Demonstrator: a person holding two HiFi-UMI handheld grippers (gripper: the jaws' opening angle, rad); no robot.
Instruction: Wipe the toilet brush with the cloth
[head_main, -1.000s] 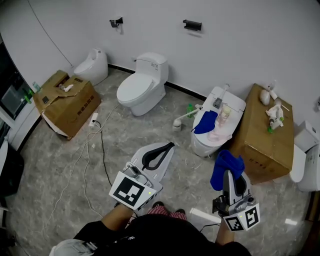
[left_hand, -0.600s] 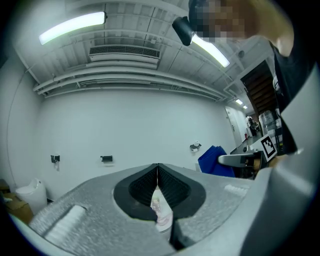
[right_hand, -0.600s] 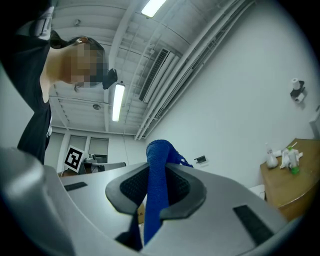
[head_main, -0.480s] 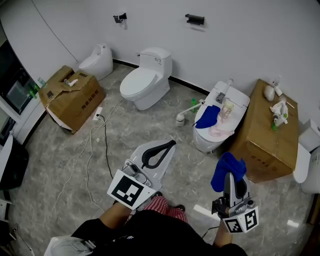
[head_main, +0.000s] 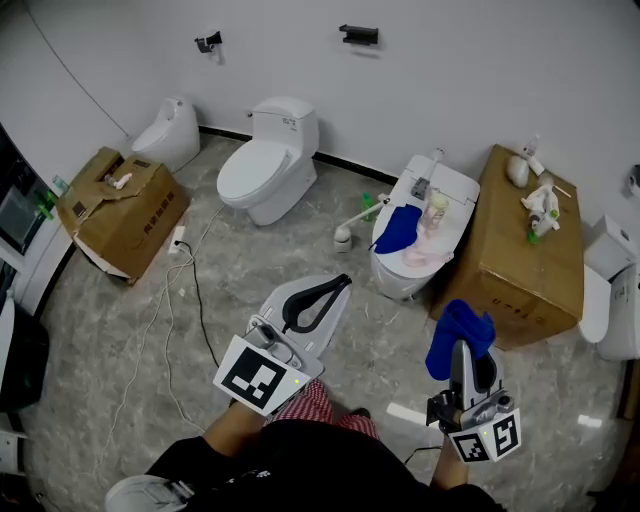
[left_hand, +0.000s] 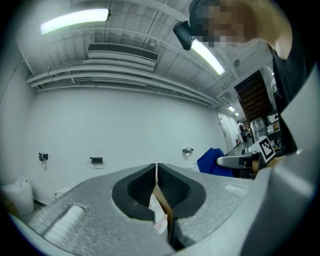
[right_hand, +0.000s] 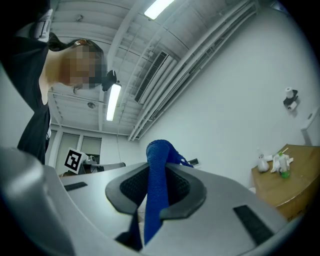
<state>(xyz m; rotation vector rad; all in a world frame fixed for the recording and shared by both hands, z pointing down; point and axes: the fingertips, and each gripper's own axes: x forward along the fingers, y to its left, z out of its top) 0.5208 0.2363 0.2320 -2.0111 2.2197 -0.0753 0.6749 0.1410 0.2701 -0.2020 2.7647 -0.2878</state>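
In the head view a white toilet brush (head_main: 345, 235) stands on the floor, its handle leaning toward a toilet (head_main: 452, 190) whose lid carries a second blue cloth (head_main: 398, 228) and a pink one. My right gripper (head_main: 461, 347) is low at the right, well short of the brush, shut on a blue cloth (head_main: 457, 335) that bunches over its tips. That blue cloth (right_hand: 156, 200) hangs between the jaws in the right gripper view. My left gripper (head_main: 338, 288) is shut with nothing in it; in the left gripper view the left gripper's (left_hand: 156, 171) pads meet.
A large cardboard box (head_main: 510, 250) with bottles on top stands right of the toilet. Another white toilet (head_main: 255, 175) and a small one (head_main: 165, 135) sit along the wall. A second cardboard box (head_main: 120, 210) is at the left, with cables (head_main: 190, 290) trailing over the marble floor.
The head view has shifted, so the toilets and boxes sit a little further left in the picture. Both grippers keep their pose, the right one still shut on the blue cloth.
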